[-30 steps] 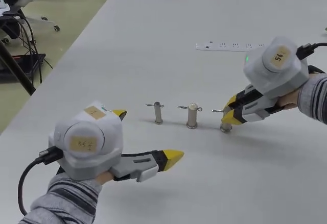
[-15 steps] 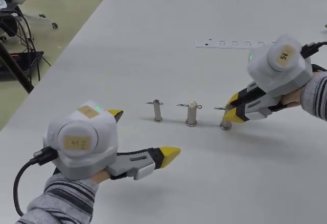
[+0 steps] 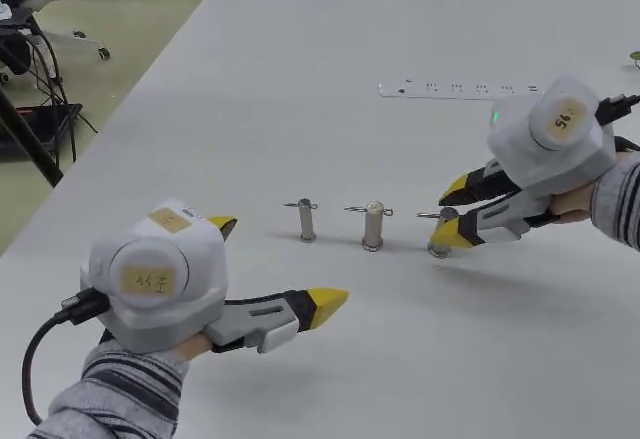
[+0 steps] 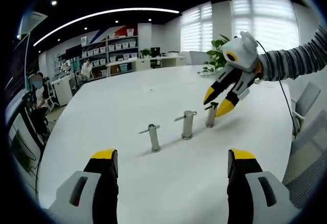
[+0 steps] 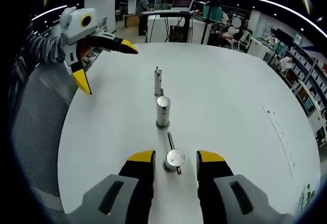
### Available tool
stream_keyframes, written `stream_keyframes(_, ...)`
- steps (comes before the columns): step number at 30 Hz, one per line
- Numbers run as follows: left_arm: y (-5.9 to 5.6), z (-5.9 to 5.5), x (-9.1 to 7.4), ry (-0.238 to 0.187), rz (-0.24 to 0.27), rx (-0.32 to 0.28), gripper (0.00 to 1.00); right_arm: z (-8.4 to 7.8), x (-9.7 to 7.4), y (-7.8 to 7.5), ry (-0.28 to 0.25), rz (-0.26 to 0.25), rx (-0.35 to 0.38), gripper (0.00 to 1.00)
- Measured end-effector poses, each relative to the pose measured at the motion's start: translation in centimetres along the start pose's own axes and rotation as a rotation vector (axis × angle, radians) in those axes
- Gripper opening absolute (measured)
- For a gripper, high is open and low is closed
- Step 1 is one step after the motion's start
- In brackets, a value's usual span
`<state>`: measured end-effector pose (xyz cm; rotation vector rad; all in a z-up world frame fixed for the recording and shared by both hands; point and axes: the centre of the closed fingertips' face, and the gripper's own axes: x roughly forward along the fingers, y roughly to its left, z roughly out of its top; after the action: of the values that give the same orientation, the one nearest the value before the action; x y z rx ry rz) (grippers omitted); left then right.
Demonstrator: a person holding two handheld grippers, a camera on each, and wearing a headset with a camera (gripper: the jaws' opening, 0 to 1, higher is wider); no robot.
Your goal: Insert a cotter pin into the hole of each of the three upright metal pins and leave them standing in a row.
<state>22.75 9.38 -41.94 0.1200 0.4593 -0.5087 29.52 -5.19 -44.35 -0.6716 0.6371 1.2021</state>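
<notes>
We note the right gripper (image 3: 446,215), jaws slightly parted, straddling the end metal pin (image 5: 174,158) without contact. Left gripper (image 4: 172,155) jaws wide, empty.

Three metal pins (image 3: 306,221) (image 3: 373,229) (image 3: 439,247), three cotter pins (image 3: 300,204) (image 3: 358,209) (image 3: 427,216), one power strip (image 3: 460,88)

The middle pin (image 3: 373,227) stood on the table (image 3: 300,79) with a cotter pin (image 3: 368,210) through it. Right of it, the right gripper (image 3: 445,217) had its jaws apart around another pin (image 3: 438,247). Left of it, the left gripper (image 3: 280,262) hovered with jaws apart.
</notes>
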Motion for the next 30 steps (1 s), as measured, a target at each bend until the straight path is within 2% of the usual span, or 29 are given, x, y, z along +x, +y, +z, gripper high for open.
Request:
stream_keyframes(1,0.1,0.1,-0.1,-0.001,0.0,0.001,0.88,0.5,-0.5,0.2,-0.04,-0.021,0.043,0.32)
stream_keyframes(2,0.2,0.2,-0.1,-0.001,0.001,0.001,0.88,0.5,-0.6,0.3,-0.048,-0.026,0.058,0.33)
stream_keyframes(8,0.6,0.6,-0.4,0.013,0.0,-0.007,0.87,1.5,-3.2,1.1,-0.168,-0.128,0.223,0.41)
stream_keyframes(10,0.7,0.8,-0.5,0.007,-0.002,-0.013,0.86,1.9,-4.0,1.4,-0.208,-0.152,0.26,0.43)
stream_keyframes(12,0.7,1.1,-0.7,-0.004,-0.005,-0.02,0.86,2.1,-5.1,2.1,-0.254,-0.182,0.346,0.46)
stream_keyframes(15,0.8,1.4,-1.0,-0.007,-0.01,-0.025,0.85,2.5,-6.3,2.9,-0.318,-0.216,0.425,0.51)
stream_keyframes(17,0.7,1.5,-1.3,-0.006,-0.012,-0.026,0.85,2.5,-6.6,4.1,-0.329,-0.212,0.448,0.53)
stream_keyframes(19,0.8,1.6,-1.6,-0.008,-0.01,-0.025,0.85,2.5,-7.0,4.9,-0.344,-0.246,0.469,0.54)
stream_keyframes(21,0.8,1.7,-1.9,-0.018,-0.001,-0.032,0.86,2.8,-7.4,5.5,-0.381,-0.285,0.497,0.56)
stream_keyframes(24,0.5,1.6,-2.2,-0.033,0.003,-0.046,0.87,2.8,-7.3,6.6,-0.391,-0.304,0.526,0.63)
stream_keyframes(27,0.3,0.7,-2.3,-0.031,0.012,-0.069,0.88,2.1,-7.2,7.3,-0.387,-0.365,0.52,0.66)
stream_keyframes(30,0.4,0.3,-2.3,-0.044,0.032,-0.073,0.9,2.0,-7.0,7.8,-0.412,-0.389,0.526,0.71)
